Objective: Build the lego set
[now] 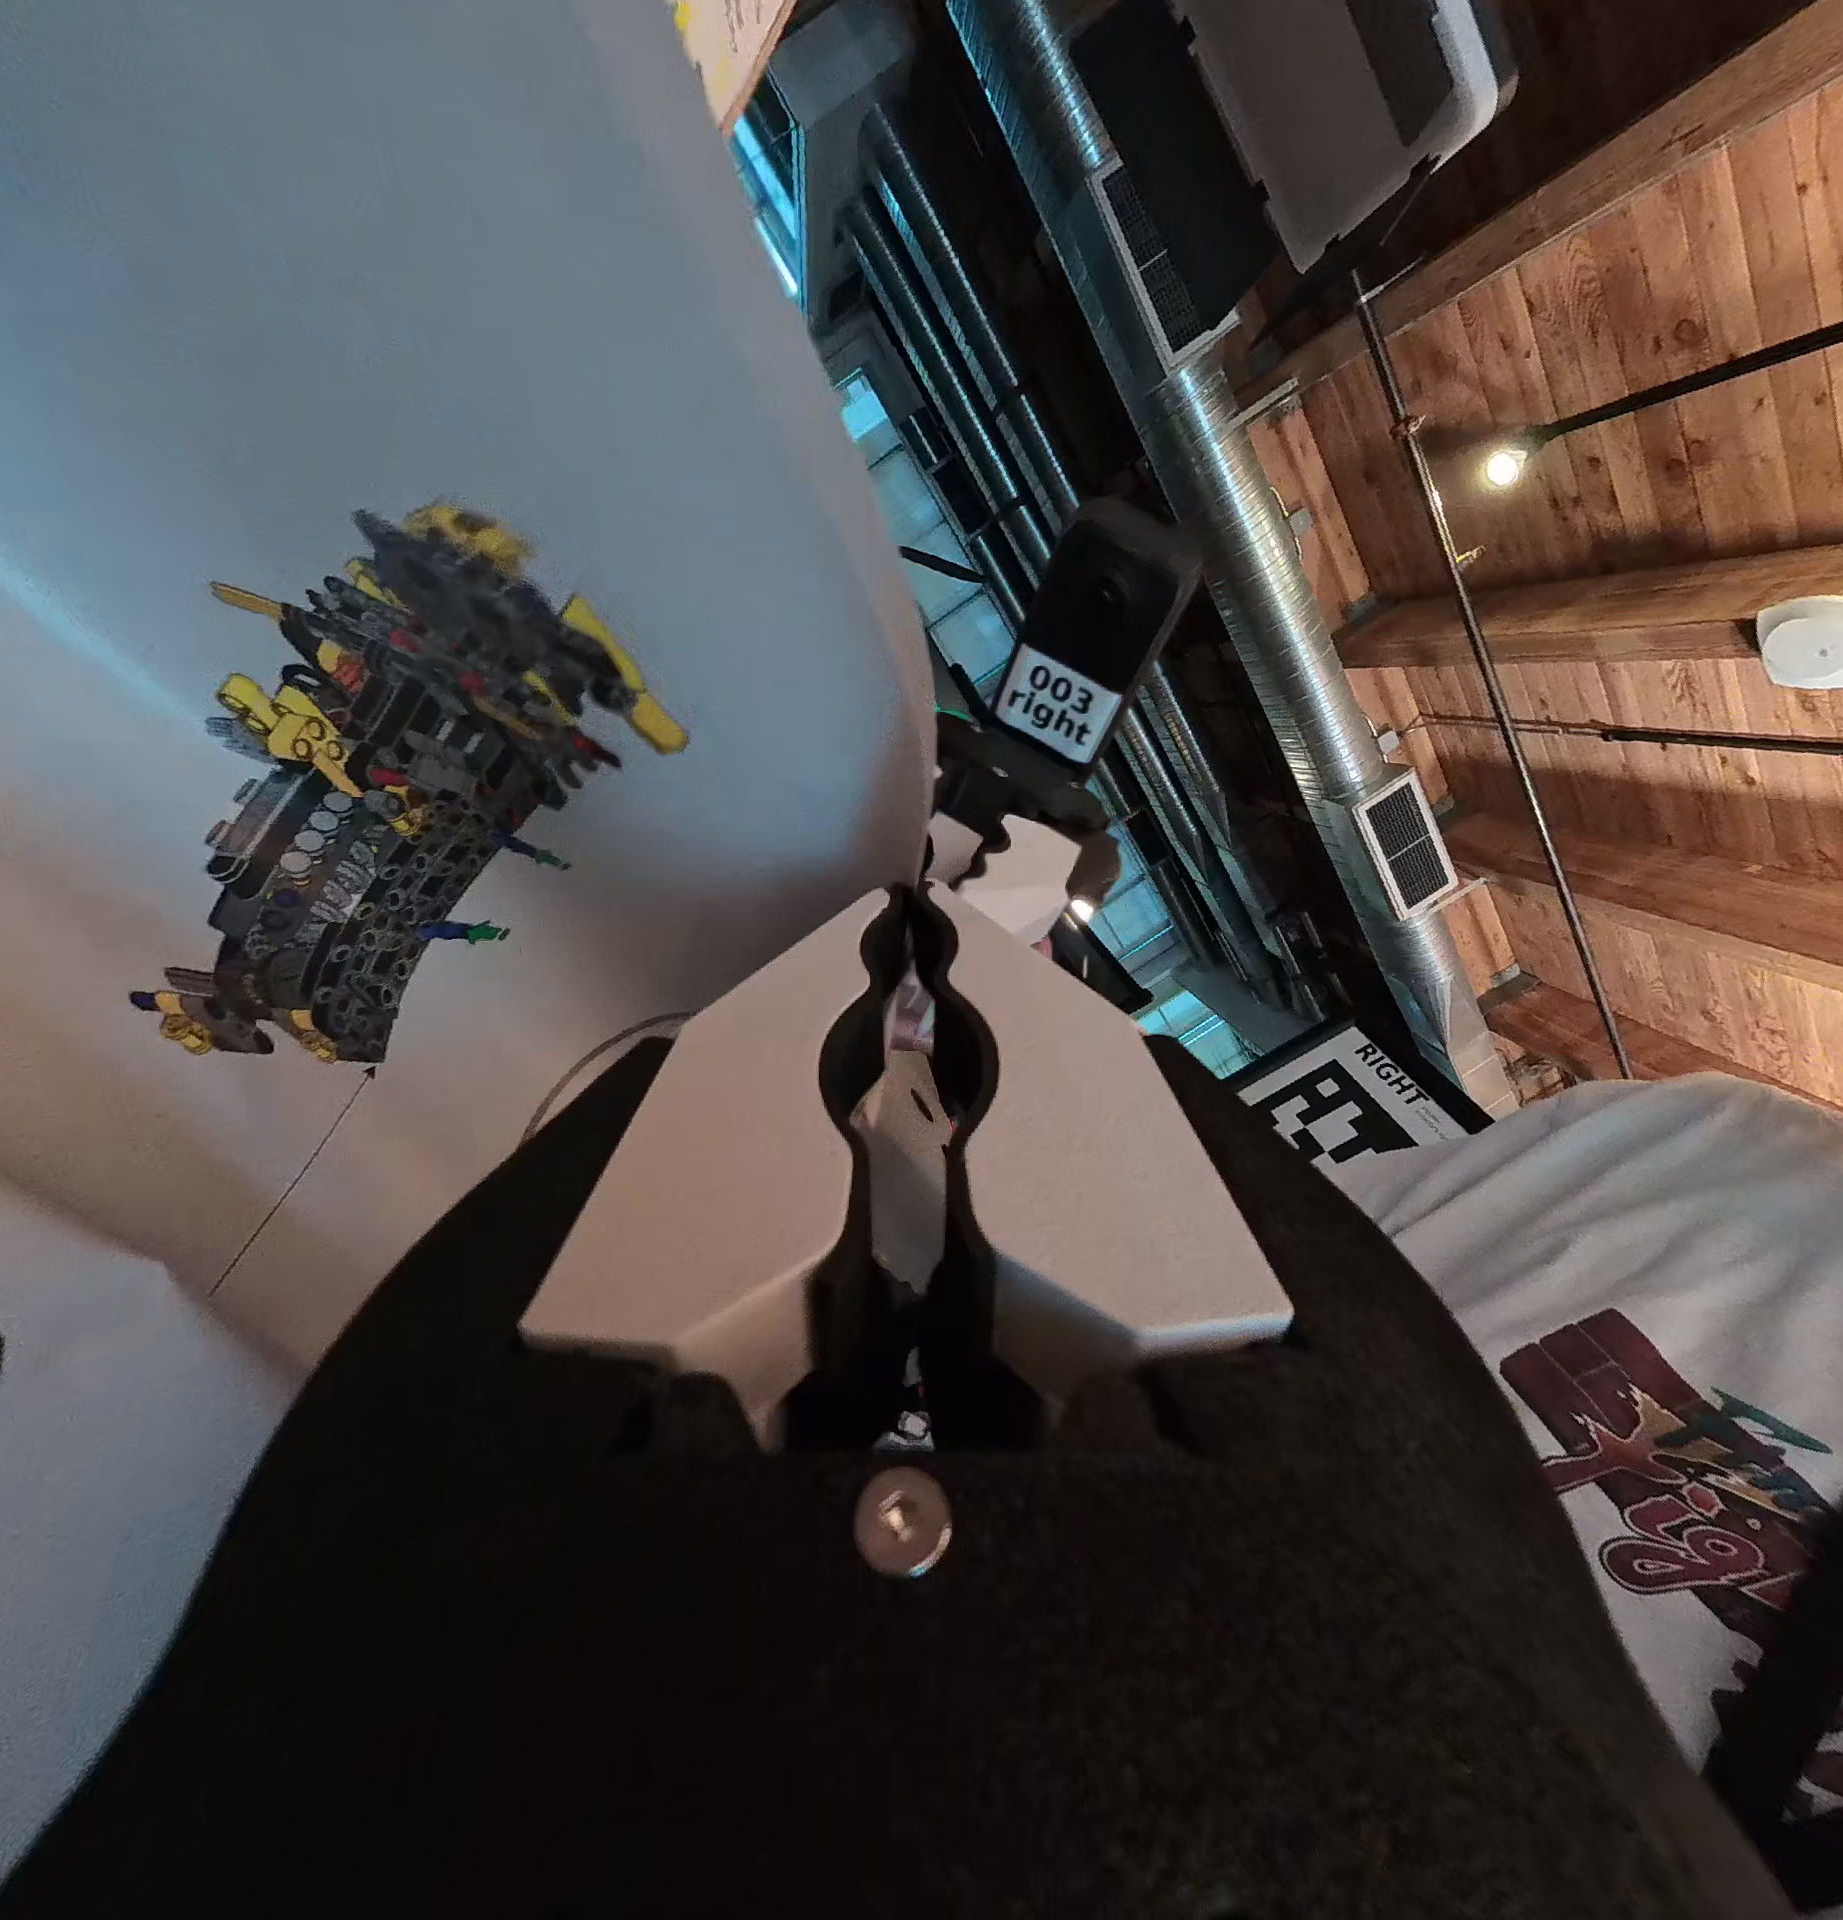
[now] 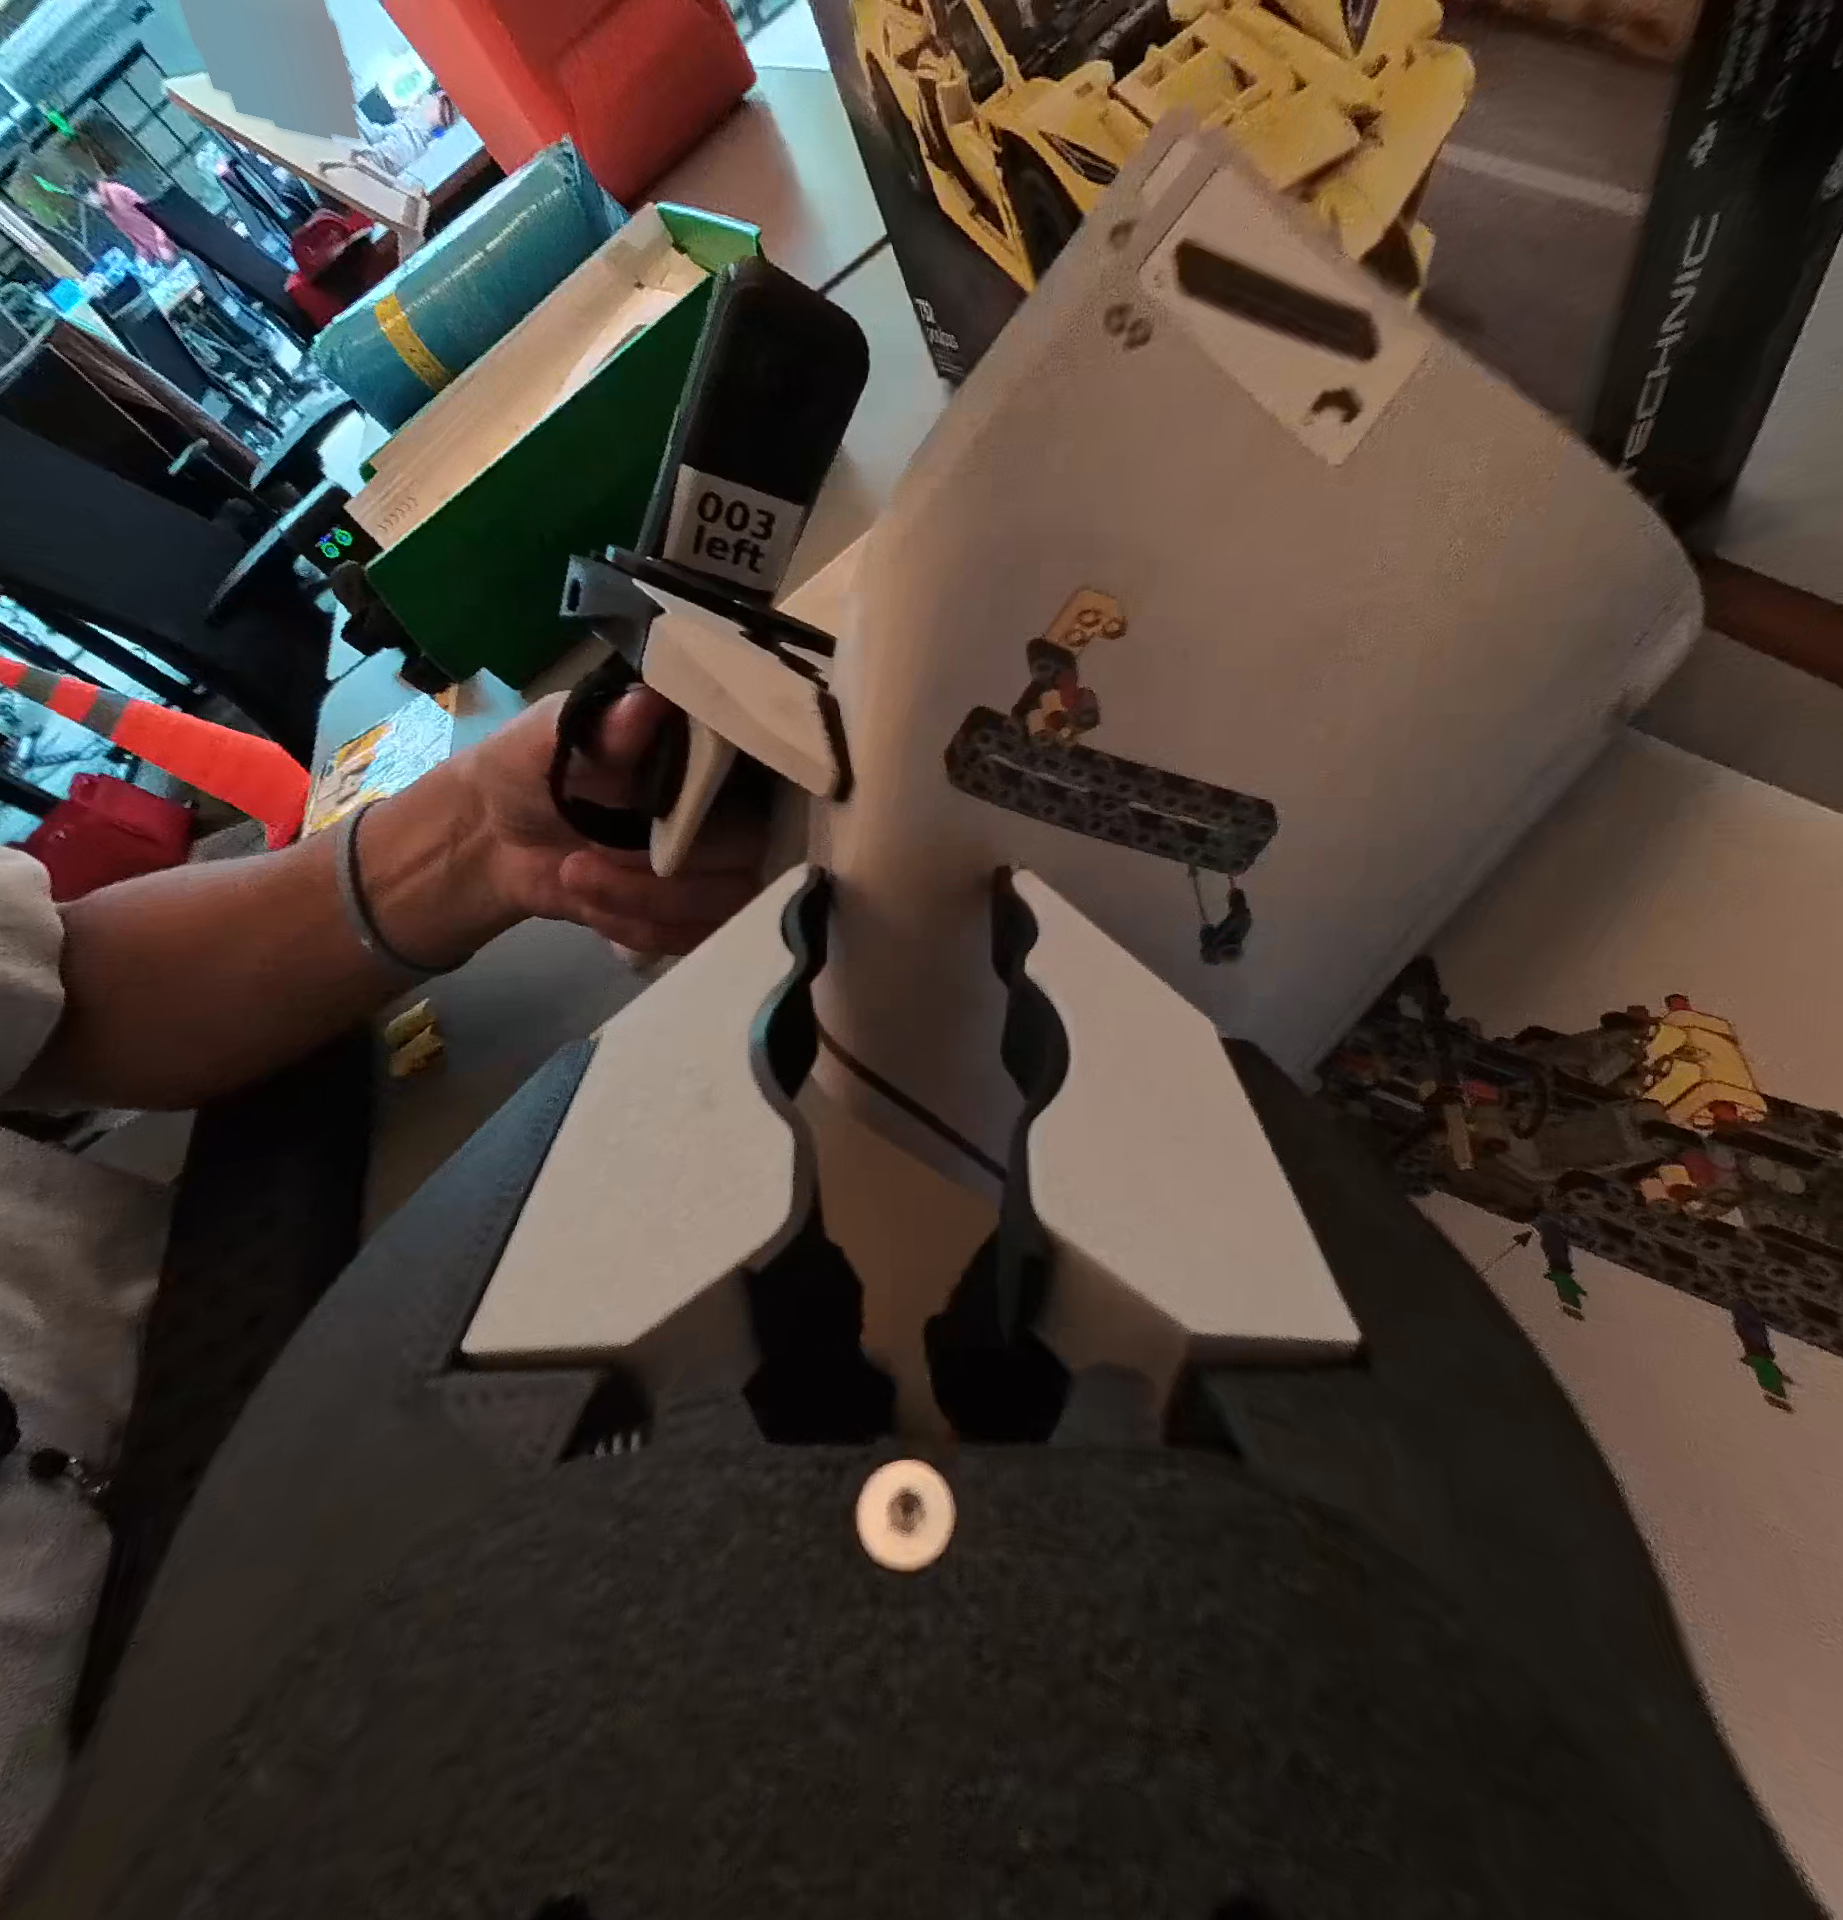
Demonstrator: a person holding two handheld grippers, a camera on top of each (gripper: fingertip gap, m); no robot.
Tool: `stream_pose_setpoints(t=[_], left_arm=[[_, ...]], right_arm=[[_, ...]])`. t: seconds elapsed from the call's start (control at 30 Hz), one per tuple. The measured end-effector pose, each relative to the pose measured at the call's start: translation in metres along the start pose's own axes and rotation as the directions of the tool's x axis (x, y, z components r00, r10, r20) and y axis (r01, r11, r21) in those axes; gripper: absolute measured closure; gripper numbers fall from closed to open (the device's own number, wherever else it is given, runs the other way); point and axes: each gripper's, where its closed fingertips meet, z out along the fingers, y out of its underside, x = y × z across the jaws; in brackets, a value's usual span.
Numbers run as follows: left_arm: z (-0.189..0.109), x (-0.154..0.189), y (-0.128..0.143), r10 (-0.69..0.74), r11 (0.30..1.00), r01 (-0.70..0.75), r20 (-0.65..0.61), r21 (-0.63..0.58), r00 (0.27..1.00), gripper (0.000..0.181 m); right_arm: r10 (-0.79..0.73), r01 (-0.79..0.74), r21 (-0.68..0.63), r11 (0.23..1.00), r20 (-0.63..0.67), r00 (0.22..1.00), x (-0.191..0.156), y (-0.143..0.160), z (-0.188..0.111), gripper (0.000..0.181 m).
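Boxes (image 2: 1010, 125) of the lego set stand on the counter (image 2: 1727, 343) beyond my tongs: left tongs (image 1: 912, 904) pinch the instruction page (image 2: 1260, 644), right tongs (image 2: 912, 894) spread around it.

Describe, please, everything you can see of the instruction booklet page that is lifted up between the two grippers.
The instruction booklet page is white, thin paper, curled into an upright arc above the open booklet lying flat on the table. It is printed with coloured build diagrams: a grey beam with a yellow piece on one side, a larger black and yellow assembly on the other. The left hand-held gripper pinches its edge, and the right hand-held gripper straddles its lower part, jaws apart.
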Motion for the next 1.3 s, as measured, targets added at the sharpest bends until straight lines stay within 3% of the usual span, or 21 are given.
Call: stream_pose_setpoints(t=[0.17, 0.4, 0.5, 0.6, 0.67, 0.77, 0.8, 0.9, 0.97, 1.03, 1.13, 1.23, 1.3], left_arm=[[0.002, 0.001, 0.001, -0.007, 1.000, 0.007, -0.007, -0.004, 1.000, 0.176], [-0.001, -0.003, 0.000, 0.014, 1.000, -0.014, 0.022, -0.010, 1.000, 0.181], [-0.010, -0.011, -0.001, 0.007, 1.000, -0.005, 0.084, -0.028, 0.996, 0.181], [-0.044, -0.018, -0.009, -0.014, 0.997, 0.031, 0.228, -0.068, 0.974, 0.181], [-0.082, -0.018, -0.013, 0.001, 0.994, 0.036, 0.341, -0.102, 0.940, 0.181], [-0.149, -0.017, -0.013, 0.046, 0.987, 0.042, 0.521, -0.156, 0.852, 0.181], [-0.171, -0.019, -0.011, 0.069, 0.980, 0.054, 0.580, -0.192, 0.811, 0.181], [-0.225, -0.030, -0.010, 0.144, 0.949, 0.114, 0.727, -0.292, 0.671, 0.181], [-0.246, -0.038, -0.009, 0.175, 0.927, 0.164, 0.775, -0.338, 0.607, 0.181], [-0.262, -0.047, -0.005, 0.215, 0.904, 0.202, 0.808, -0.378, 0.549, 0.181], [-0.275, -0.056, -0.001, 0.254, 0.887, 0.229, 0.837, -0.401, 0.484, 0.181], [-0.292, -0.063, 0.002, 0.306, 0.873, 0.248, 0.867, -0.421, 0.393, 0.181], [-0.294, -0.064, 0.005, 0.307, 0.868, 0.263, 0.872, -0.421, 0.382, 0.181]], right_arm=[[0.038, -0.039, 0.033, 0.999, 0.026, 0.999, 0.001, -0.001, -0.002, 0.170], [0.130, -0.140, 0.129, 0.982, 0.085, 0.988, 0.009, -0.009, -0.018, 0.173], [0.162, -0.161, 0.171, 0.972, 0.009, 0.987, 0.032, -0.009, -0.039, 0.175], [0.197, -0.161, 0.157, 0.974, -0.251, 0.948, 0.081, 0.006, -0.077, 0.170], [0.177, -0.142, 0.110, 0.984, -0.469, 0.865, 0.109, 0.020, -0.113, 0.155], [-0.012, 0.010, -0.006, 1.000, -0.688, 0.726, 0.117, 0.019, -0.148, 0.150], [-0.068, 0.052, -0.044, 0.998, -0.695, 0.715, 0.111, 0.017, -0.144, 0.151], [-0.174, 0.095, -0.171, 0.981, -0.547, 0.818, 0.093, 0.034, -0.084, 0.160], [-0.218, 0.089, -0.274, 0.958, -0.487, 0.846, 0.100, 0.057, -0.051, 0.181], [-0.246, 0.089, -0.341, 0.936, -0.451, 0.858, 0.109, 0.069, -0.031, 0.181], [-0.310, 0.097, -0.421, 0.902, -0.473, 0.825, 0.126, 0.076, -0.024, 0.181], [-0.240, 0.049, -0.381, 0.923, -0.475, 0.847, 0.127, 0.076, -0.024, 0.181], [-0.228, 0.043, -0.369, 0.928, -0.476, 0.850, 0.126, 0.077, -0.024, 0.181]])
